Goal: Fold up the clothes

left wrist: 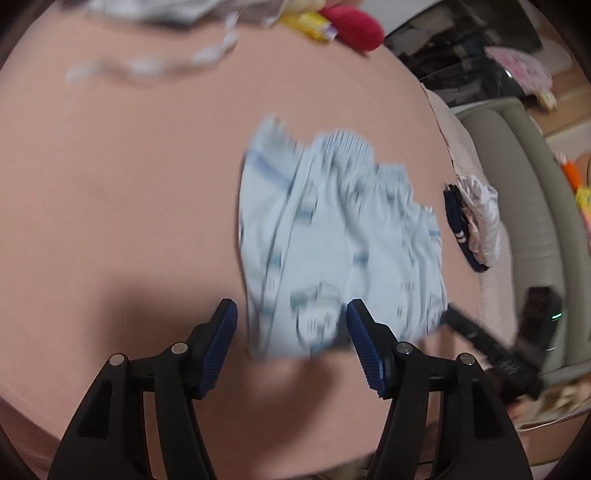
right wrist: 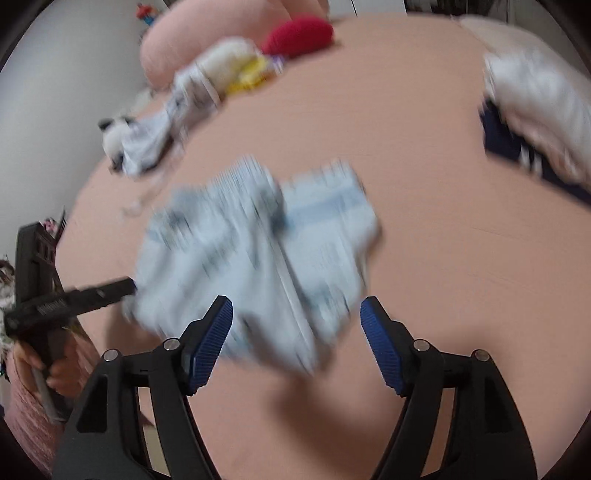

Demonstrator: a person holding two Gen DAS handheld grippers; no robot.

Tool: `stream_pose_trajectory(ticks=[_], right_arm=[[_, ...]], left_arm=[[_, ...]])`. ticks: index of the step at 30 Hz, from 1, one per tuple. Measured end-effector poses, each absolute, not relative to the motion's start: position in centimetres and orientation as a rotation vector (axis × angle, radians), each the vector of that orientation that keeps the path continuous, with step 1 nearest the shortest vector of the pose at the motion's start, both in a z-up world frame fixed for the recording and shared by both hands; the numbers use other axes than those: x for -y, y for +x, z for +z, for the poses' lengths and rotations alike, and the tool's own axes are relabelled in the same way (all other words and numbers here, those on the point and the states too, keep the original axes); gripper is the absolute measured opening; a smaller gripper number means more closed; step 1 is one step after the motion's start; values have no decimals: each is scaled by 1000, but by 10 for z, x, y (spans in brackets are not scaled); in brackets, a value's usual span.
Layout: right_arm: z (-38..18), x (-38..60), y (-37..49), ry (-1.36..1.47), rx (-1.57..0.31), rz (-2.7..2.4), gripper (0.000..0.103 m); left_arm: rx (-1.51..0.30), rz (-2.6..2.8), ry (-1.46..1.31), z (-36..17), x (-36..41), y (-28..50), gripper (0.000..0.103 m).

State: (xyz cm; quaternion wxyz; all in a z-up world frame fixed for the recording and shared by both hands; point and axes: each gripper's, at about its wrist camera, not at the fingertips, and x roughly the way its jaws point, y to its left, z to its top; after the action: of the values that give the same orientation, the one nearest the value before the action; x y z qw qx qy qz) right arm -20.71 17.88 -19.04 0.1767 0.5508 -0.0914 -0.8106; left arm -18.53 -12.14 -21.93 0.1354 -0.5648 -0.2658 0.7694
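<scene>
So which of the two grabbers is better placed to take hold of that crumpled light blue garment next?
Probably the left gripper: its open jaws already straddle the near edge of the light blue garment. The right gripper is open too, with the hem also between its fingers, so it's close.

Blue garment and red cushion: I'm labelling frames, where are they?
Blue garment (left wrist: 332, 236), left wrist view, crumpled middle.
Red cushion (right wrist: 299, 33), right wrist view, centre of its top.

Both wrist views look down, close, sharing pale blue garment (left wrist: 332, 236) (right wrist: 258, 251)
</scene>
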Motion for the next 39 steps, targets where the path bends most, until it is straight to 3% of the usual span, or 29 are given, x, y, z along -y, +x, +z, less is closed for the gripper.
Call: stream_pose_trajectory(ticks=[1, 3, 4, 6, 7, 8, 16, 21, 24, 25, 27, 32, 34, 35, 36, 39], right_arm=[[-200, -180, -205, 1593, 294, -2269, 75], [-210, -177, -204, 1563, 340, -2290, 78], [-211, -173, -204, 1536, 322, -2316, 77], [-209, -159, -206, 1556, 240, -2331, 56], [-206, -152, -207, 1561, 206, -2319, 24], [-201, -148, -205, 1562, 209, -2301, 12], [-152, -157, -136, 1469, 107, -2380, 11], [-192, -167, -82, 1570, -68, -2415, 14], [-186, -183, -74, 1572, 52, -2446, 20], [-177, -188, -72, 1549, 64, -2470, 28], [-162, -197, -66, 1488, 61, -2525, 32], [-178, -210, -67, 1565, 256, -2432, 32], [-189, -196, -69, 1593, 289, -2354, 32], [-194, -188, -69, 1603, 255, -2348, 32], [-200, -181, -70, 1612, 213, -2351, 32], [-203, -167, -70, 1561, 82, -2411, 30]], left_arm=[[742, 2237, -1621, -217, 118, -186, 61], [685, 2251, -1592, -214, 112, -187, 31], [657, 2258, -1577, -212, 109, -188, 28], [601, 2271, -1546, -208, 103, -190, 19], [573, 2277, -1531, -206, 100, -190, 18], [545, 2282, -1515, -204, 97, -191, 17], [420, 2313, -1512, -202, 99, -150, 16], [342, 2320, -1551, -208, 103, -121, 18], [501, 2333, -1495, -200, 128, -114, 24], [571, 2336, -1468, -196, 139, -112, 27], [659, 2321, -1434, -194, 151, -109, 45], [715, 2188, -1488, -210, 130, -117, 46], [653, 2182, -1509, -214, 115, -116, 44], [589, 2209, -1519, -214, 107, -115, 25], [527, 2234, -1522, -214, 100, -114, 19], [368, 2304, -1515, -210, 83, -112, 15]])
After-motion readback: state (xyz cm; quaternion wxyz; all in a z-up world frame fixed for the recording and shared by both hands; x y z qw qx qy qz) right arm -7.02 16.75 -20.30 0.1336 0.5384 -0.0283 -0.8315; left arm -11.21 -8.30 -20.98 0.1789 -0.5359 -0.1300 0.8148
